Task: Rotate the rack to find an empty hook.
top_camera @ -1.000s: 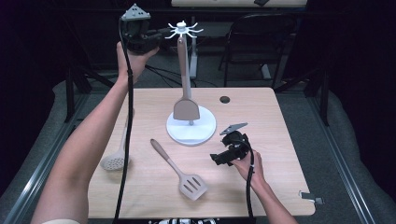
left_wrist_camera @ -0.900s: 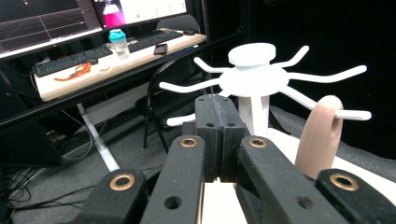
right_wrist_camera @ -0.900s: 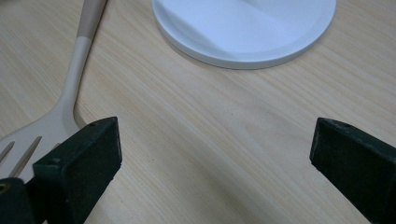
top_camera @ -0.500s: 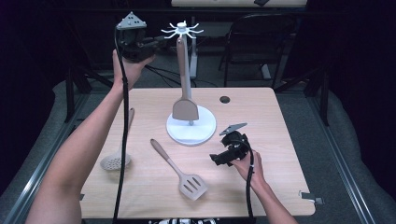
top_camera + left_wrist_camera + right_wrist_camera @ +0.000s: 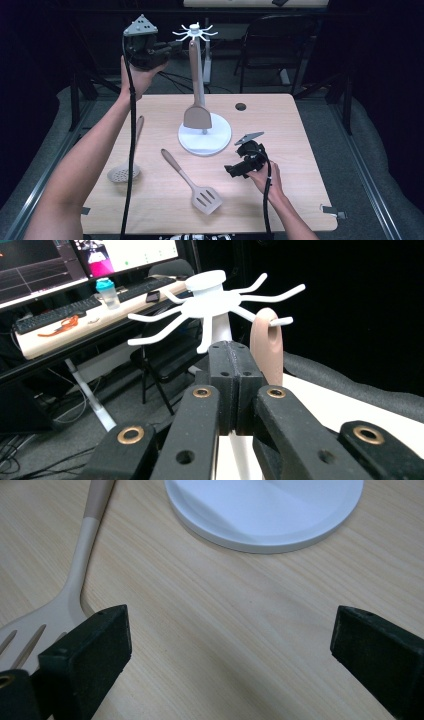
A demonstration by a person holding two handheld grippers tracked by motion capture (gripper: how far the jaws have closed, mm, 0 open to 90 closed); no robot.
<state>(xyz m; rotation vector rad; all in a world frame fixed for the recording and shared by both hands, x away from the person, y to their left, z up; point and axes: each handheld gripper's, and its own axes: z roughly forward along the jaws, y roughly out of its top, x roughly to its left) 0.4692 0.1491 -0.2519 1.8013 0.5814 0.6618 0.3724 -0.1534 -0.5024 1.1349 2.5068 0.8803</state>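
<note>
Working left to right off the hook stand (image 5: 204, 131). Skimmer spoon (image 5: 125, 167) lies flat on the table (image 5: 300, 200) well left of the stand's base, untouched. My left gripper (image 5: 159, 51) is up beside the stand's hook crown (image 5: 215, 295), jaws fully closed on nothing, tips just short of the crown. The solid turner (image 5: 197, 90) hangs from one hook by the hole in its handle end (image 5: 267, 340), blade down, resting near the base plate, apparently hung and free of the gripper. Slotted turner (image 5: 192, 182) lies on the table in front of the base, handle toward the stand, blade toward me. My right gripper (image 5: 241, 169) sits low on the table right of that turner and in front of the base, jaws spread wide and empty; its own view has the slotted blade (image 5: 30, 630) beside one jaw. Handling guess: these look like light silicone-coated utensils, stiff in the handle, blade edge probably a bit flexible, matte so decent grip. I'd take the slotted turner on the handle near the neck, pads across the narrow width, not on the blade. Lying flat, it needs the jaws to straddle it low; the hanging hole must stay clear of the pads.
</note>
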